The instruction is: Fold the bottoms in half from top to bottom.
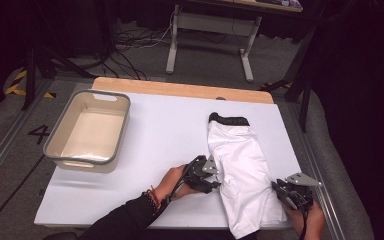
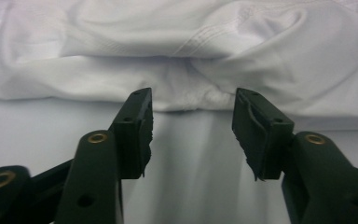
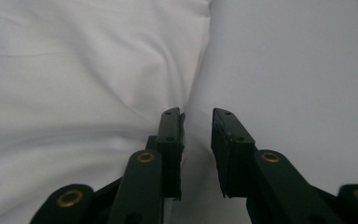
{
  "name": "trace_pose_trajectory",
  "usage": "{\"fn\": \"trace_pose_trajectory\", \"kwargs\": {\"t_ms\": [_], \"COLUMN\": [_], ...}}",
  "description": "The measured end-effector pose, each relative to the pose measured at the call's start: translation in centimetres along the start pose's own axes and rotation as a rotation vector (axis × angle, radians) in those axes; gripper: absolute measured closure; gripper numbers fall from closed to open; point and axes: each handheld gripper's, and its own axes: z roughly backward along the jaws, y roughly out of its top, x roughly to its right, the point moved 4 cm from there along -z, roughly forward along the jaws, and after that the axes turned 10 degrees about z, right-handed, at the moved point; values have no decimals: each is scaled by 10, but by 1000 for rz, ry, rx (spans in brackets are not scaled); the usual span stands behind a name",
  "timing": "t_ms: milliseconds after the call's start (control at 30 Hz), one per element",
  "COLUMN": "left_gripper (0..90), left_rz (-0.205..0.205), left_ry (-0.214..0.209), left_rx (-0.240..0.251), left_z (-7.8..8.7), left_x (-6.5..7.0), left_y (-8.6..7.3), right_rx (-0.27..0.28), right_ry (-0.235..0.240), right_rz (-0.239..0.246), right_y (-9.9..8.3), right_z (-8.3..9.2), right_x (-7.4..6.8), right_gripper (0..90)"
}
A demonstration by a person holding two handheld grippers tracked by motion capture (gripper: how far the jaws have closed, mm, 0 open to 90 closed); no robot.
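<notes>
Left gripper [image 2: 192,105] half open, holding nothing, at the shorts' edge.
White shorts [image 1: 240,170] run lengthwise away; their hem lies straight ahead, just touching its tips.

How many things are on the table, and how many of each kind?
White shorts: 1
Grey tub: 1
Grippers: 2, the left gripper and the right gripper, one at each side of the shorts
Total: 4
</notes>
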Motion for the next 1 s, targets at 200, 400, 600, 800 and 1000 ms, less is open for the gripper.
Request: {"fn": "trace_pose_trajectory", "kwargs": {"t_ms": [200, 400, 600, 800, 1000], "left_gripper": [443, 562, 524, 695, 864], "left_rz": [3, 17, 3, 7, 22], "left_ry": [47, 56, 65, -14, -44], "left_rx": [-19, 24, -4, -21, -26], "left_z": [-12, -10, -14, -17, -16], "left_x": [-1, -7, -10, -10, -10], "left_y": [11, 12, 14, 16, 16], "right_rx": [37, 44, 49, 59, 56], "right_ry": [69, 112, 140, 153, 197], "right_rz": [-81, -91, -98, -102, -84], "right_y": [-2, -3, -3, -3, -2], "right_z": [2, -1, -3, -4, -2], "right_x": [4, 3, 2, 2, -1], "right_gripper": [616, 582, 615, 614, 763]}}
